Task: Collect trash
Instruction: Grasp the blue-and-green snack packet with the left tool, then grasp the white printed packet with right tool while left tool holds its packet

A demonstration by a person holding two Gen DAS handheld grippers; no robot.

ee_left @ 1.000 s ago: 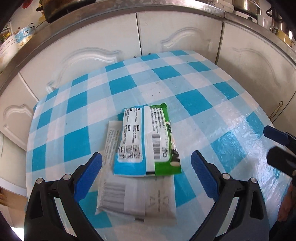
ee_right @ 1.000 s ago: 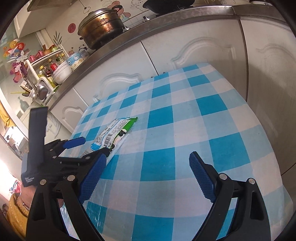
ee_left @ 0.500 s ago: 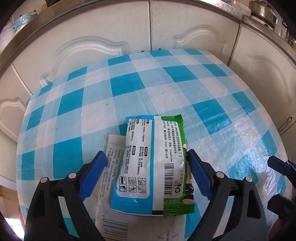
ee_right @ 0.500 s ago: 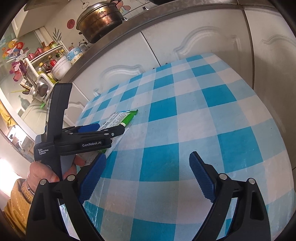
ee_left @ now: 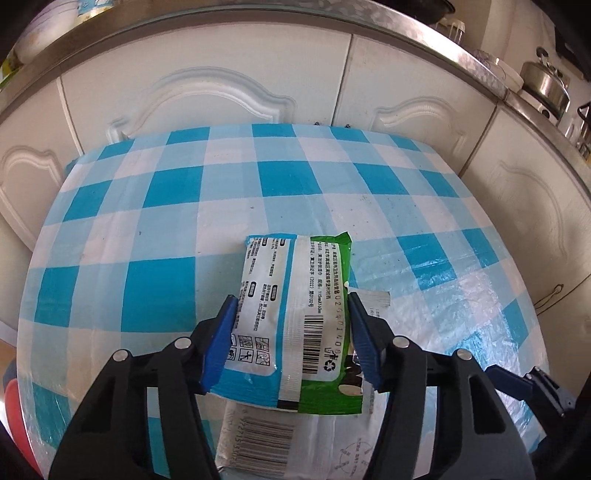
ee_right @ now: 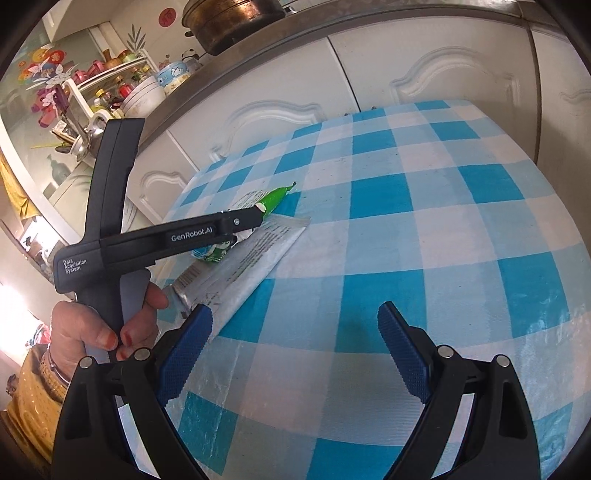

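A blue, white and green wipes packet [ee_left: 295,317] lies on a flat white wrapper [ee_left: 280,435] on the checked tablecloth [ee_left: 166,206]. My left gripper [ee_left: 290,306] has its blue pads [ee_left: 221,343] pressed against both long sides of the packet. In the right wrist view the left gripper [ee_right: 258,214] is over the green packet [ee_right: 273,199], with the white wrapper [ee_right: 251,266] under it. My right gripper [ee_right: 295,317] is open and empty, hovering over the cloth to the right of the wrapper.
White cabinet doors [ee_left: 221,92] stand close behind the table under a metal counter edge [ee_left: 258,22]. A large pot [ee_right: 236,22] and a rack of bowls and bottles [ee_right: 110,85] sit on the counter. A kettle [ee_left: 543,85] stands at the far right.
My left gripper moved forward over the packet and its pads closed in from wide apart onto the packet's sides. The right gripper stayed open, shifting slightly.
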